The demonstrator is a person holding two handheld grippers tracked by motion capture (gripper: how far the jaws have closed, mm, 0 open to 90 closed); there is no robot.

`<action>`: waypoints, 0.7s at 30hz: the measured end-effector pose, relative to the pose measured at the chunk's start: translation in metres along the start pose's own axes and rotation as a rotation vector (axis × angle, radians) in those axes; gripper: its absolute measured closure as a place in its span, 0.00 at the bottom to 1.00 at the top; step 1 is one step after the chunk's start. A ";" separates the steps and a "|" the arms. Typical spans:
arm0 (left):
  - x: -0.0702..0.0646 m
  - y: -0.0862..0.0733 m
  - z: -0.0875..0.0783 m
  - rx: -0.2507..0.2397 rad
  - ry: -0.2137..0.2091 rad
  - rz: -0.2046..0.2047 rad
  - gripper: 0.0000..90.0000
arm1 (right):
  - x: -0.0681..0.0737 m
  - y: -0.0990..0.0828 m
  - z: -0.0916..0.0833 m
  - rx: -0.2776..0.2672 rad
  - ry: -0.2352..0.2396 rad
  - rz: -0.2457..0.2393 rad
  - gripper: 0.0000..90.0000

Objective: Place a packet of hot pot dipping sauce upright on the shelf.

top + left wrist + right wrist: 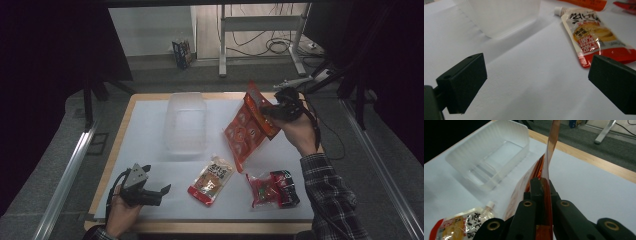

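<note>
My right gripper (pixel 265 111) is shut on the upper edge of an orange snack bag (pixel 246 130), which hangs tilted above the table to the right of the clear plastic bin (pixel 186 121). In the right gripper view its jaws pinch the orange snack bag (pixel 546 170), with the clear plastic bin (pixel 491 157) beyond at the left. My left gripper (pixel 161 192) rests low near the front left of the table, open, with nothing between its pads (pixel 464 82). A spouted pouch (pixel 212 180) lies flat at the front centre; in the left gripper view the spouted pouch (pixel 594 35) lies ahead at the right.
A red and black snack packet (pixel 274 189) lies at the front right. The white mat (pixel 150 150) covers the wooden table (pixel 120 130). Behind the table stand a desk frame (pixel 260 35) with cables on the floor, and dark curtains at both sides.
</note>
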State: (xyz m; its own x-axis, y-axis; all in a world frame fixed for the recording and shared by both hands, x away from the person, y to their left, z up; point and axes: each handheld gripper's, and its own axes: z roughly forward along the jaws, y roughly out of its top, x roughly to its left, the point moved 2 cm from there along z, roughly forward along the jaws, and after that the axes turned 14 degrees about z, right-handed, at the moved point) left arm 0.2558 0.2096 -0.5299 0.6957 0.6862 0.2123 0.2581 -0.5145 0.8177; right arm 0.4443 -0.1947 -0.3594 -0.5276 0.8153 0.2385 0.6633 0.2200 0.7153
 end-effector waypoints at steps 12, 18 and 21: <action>-0.009 0.000 -0.007 -0.032 -0.073 -0.058 0.02 | 0.044 0.020 0.002 0.008 0.030 -0.073 0.98; -0.007 -0.003 -0.010 -0.024 -0.050 -0.066 0.01 | 0.054 0.034 -0.003 -0.019 0.003 -0.100 0.98; -0.007 -0.004 -0.010 -0.008 -0.040 -0.065 0.02 | 0.055 0.042 -0.004 -0.025 -0.004 -0.103 0.98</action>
State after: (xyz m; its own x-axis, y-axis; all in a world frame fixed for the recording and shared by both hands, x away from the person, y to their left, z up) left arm 0.2429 0.2125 -0.5294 0.7040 0.6968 0.1374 0.2980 -0.4654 0.8334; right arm 0.4415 -0.1426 -0.3138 -0.5900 0.7912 0.1607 0.5925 0.2892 0.7519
